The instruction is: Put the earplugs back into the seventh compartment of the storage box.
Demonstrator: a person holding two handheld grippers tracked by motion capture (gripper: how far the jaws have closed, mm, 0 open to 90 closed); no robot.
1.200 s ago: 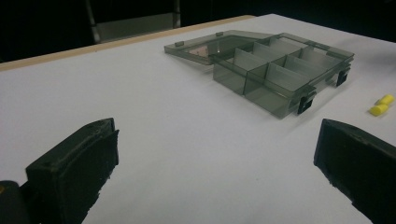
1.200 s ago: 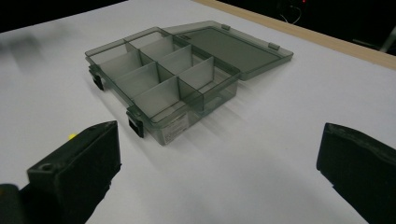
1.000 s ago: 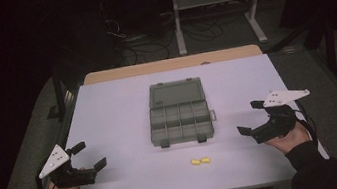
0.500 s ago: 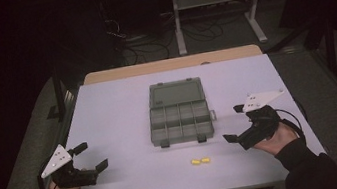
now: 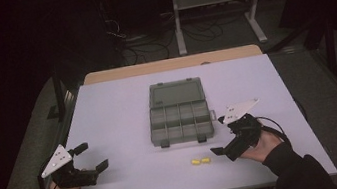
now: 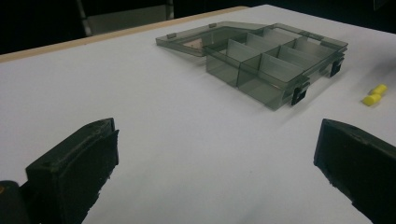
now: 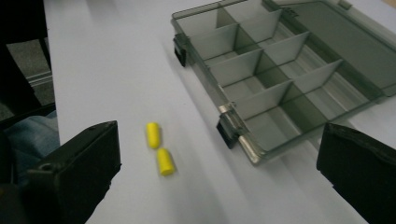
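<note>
Now R gripper [image 5: 221, 136] open nr yellow plugs [image 7: 159, 148].

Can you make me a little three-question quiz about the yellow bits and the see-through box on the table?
1. How many yellow earplugs lie on the table?
2. True or false: the organizer box has its lid shut.
3. Which gripper is nearer the earplugs: A) left gripper B) right gripper?

Key: 1. Two. 2. False, the lid lies open. 3. B.
</note>
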